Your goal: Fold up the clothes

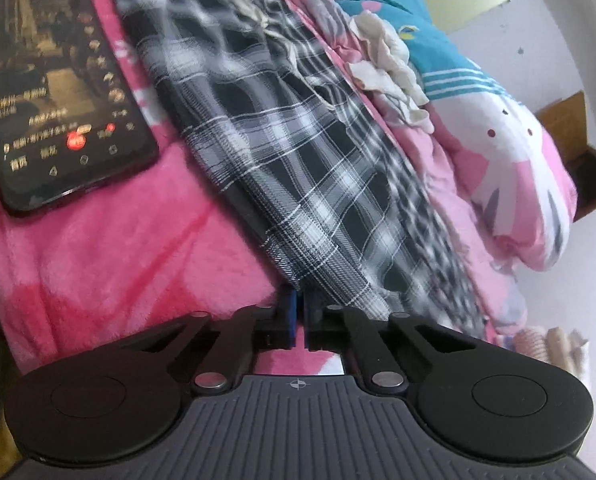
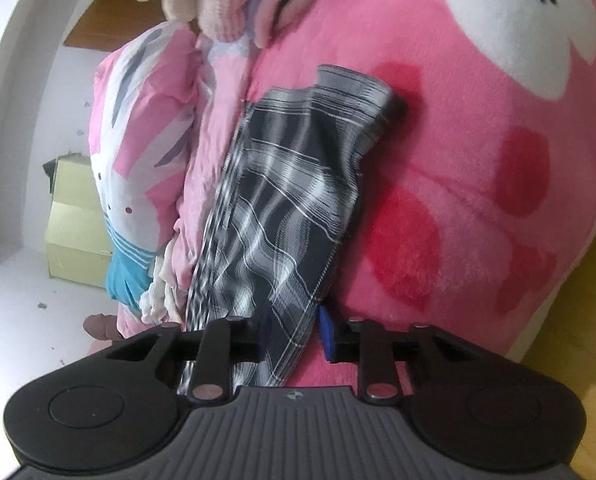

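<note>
In the left wrist view, the left gripper [image 1: 300, 312] sits at the bottom centre of the frame with its blue-padded fingers drawn almost together, pinching the near corner of the plaid cloth [image 1: 298, 152]. From that corner the black-and-white checked fabric runs up the middle of the frame over the pink fleece blanket [image 1: 98, 264]. A phone [image 1: 58, 88] with its screen lit lies on the blanket at the upper left, just beside the cloth's edge. Right of the cloth, a pink printed quilt [image 1: 510, 184] is bunched up, with a crumpled white cloth [image 1: 390, 72] on it near the top. No container shows here.

In the right wrist view, the right gripper [image 2: 290, 334] at the bottom centre has its fingers a moderate way apart, and the cloth's near end [image 2: 290, 216] passes between them; whether the pads actually press it I cannot tell. The fabric stretches away up the centre, lying on the blanket [image 2: 478, 200], with the quilt [image 2: 138, 128] at its left. Farther off at the left edge, a pale green box [image 2: 78, 232] stands on the floor; its contents are not visible.
</note>
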Demonstrator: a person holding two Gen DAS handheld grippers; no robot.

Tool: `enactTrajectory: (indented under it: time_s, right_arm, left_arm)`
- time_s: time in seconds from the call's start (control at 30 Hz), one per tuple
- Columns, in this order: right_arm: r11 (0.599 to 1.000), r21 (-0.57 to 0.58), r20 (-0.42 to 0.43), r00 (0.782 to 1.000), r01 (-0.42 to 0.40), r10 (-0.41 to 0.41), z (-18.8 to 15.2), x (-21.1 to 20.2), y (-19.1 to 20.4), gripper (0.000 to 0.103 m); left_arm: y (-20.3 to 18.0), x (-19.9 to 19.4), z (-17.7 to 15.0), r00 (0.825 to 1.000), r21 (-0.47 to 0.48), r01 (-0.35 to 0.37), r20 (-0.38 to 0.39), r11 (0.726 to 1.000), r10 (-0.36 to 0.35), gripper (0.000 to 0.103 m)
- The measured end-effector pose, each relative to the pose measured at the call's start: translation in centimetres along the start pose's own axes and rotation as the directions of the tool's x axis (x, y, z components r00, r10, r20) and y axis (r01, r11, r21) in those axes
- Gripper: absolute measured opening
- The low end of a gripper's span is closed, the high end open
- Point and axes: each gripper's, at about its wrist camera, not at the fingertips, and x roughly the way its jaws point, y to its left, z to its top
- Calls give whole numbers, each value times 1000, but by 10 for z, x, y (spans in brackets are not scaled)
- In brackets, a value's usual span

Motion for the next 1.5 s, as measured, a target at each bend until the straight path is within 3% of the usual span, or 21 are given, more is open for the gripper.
enactTrajectory:
  time_s: [0.03, 0.27, 0.43, 0.5, 0.7, 0.77, 0.83, 1.13, 1.33, 1.5]
  right_arm:
    - [1000, -13, 3, 1000, -1, 1, -1, -1, 2, 2]
    - [995, -103, 21, 1000, 15, -13, -9, -29, 23, 2]
    - [990, -111, -9, 996, 85, -87, -15, -18, 9, 2]
    - [990, -94, -4, 994, 108, -109, -12, -22, 1, 4]
    - [988, -93, 126, 986, 120, -108, 9, -52, -13, 12]
    - [990, -79, 139, 984, 119, -107, 15, -51, -18, 23]
    - [991, -65, 152, 983, 117, -106, 22, -51, -24, 27]
    - [996, -1, 204, 975, 93, -90, 46, -46, -44, 27]
    - [998, -27, 207, 977, 53, -46, 50, -45, -45, 24]
    - [998, -58, 207, 978, 36, -24, 50, -48, -41, 6]
  left_arm:
    - [-2, -2, 0, 1000, 6, -4, 8, 1000, 4, 0]
    - [-8, -25, -4, 999, 57, -18, 34, 998, 16, 0]
    - [4, -15, -7, 999, 51, -52, 5, 997, 52, 0]
    - [0, -16, -8, 998, 79, -59, 15, 995, 58, 0]
    - [-4, -14, -8, 997, 106, -75, 18, 992, 73, 0]
    - [-5, -15, -9, 997, 112, -80, 20, 990, 78, 0]
    - [-5, -15, -9, 996, 115, -84, 22, 990, 82, 0]
    - [-10, -14, -13, 993, 134, -113, 40, 985, 108, 1]
    - [-11, -15, -14, 992, 142, -122, 47, 982, 116, 1]
    - [-12, -15, -14, 992, 141, -125, 48, 982, 119, 1]
